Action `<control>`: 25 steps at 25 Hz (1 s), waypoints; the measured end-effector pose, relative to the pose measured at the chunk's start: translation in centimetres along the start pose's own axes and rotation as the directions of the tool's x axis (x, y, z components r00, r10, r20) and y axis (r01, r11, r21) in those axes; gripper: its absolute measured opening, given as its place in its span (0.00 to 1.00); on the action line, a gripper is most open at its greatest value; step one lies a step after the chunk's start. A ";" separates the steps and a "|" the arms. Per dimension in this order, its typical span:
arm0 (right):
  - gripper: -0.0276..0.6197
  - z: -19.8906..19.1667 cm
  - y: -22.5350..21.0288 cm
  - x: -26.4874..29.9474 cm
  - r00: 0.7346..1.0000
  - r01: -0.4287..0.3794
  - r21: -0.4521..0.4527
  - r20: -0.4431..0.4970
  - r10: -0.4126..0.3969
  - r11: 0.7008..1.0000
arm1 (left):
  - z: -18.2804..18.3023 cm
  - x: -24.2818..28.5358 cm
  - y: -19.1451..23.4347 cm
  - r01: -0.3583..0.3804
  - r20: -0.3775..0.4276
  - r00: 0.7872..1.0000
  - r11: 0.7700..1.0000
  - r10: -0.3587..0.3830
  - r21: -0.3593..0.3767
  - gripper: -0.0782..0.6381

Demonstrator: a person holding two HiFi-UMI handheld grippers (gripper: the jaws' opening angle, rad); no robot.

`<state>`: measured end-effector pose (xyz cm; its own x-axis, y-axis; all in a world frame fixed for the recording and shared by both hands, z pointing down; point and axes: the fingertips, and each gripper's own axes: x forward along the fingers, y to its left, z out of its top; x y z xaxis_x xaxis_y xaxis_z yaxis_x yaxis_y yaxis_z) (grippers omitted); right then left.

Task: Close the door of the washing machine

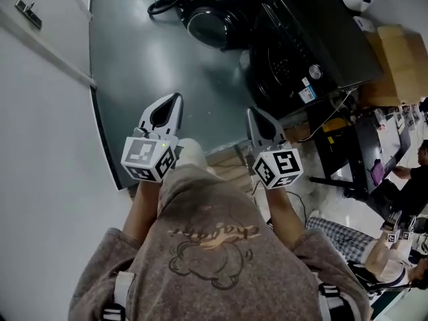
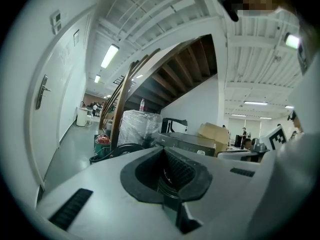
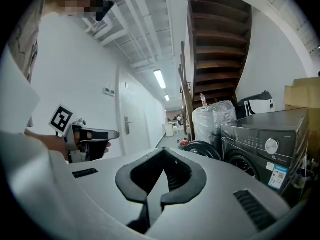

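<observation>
A smooth grey-green floor (image 1: 154, 59) with a dull sheen fills the middle of the hall and runs away as a long open corridor. It is bounded on the left by a plain white wall (image 1: 40, 146), in which a flat white room door (image 1: 20, 32) with a metal lever handle is set. A dark wooden staircase (image 3: 215, 49) climbs overhead on the right side, its underside stepped. Below it, against the right edge of the floor, stands the washing machine (image 1: 314, 39), a dark boxy glossy cabinet with a silver dial. Its round door (image 1: 212, 20) is swung out wide over the floor to the machine's left, leaving a broad bare stretch of floor between it and the person. A brown cardboard box (image 1: 398, 62) sits beyond the machine, and a bundle wrapped in clear film (image 3: 212, 119) stands past the open door. Held low and well short of the machine, the left tongs (image 1: 174, 100) and right tongs (image 1: 253, 112), pale grey plastic with ribbed black pads, are both clenched on nothing.
</observation>
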<state>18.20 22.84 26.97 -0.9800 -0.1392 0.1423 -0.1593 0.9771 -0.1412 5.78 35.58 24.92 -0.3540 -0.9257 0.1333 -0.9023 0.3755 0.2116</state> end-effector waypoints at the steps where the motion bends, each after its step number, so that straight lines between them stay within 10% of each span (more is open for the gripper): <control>1: 0.03 0.1 -0.4 0.0 1.000 -0.001 0.007 0.001 0.001 1.000 | 0.3 0.3 -0.3 0.000 -0.001 1.000 1.000 0.000 0.007 0.11; 25: 0.03 4.6 -9.9 18.7 0.999 0.025 0.071 -0.024 -0.024 0.997 | 6.9 19.5 10.3 0.071 -0.045 0.997 0.997 -0.070 0.021 0.11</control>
<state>0.89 9.84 26.47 -0.9728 -0.1585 0.1688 -0.1922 0.9593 -0.2070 -12.15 21.05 23.04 -0.2785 -0.9468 0.1611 -0.9301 0.3077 0.2005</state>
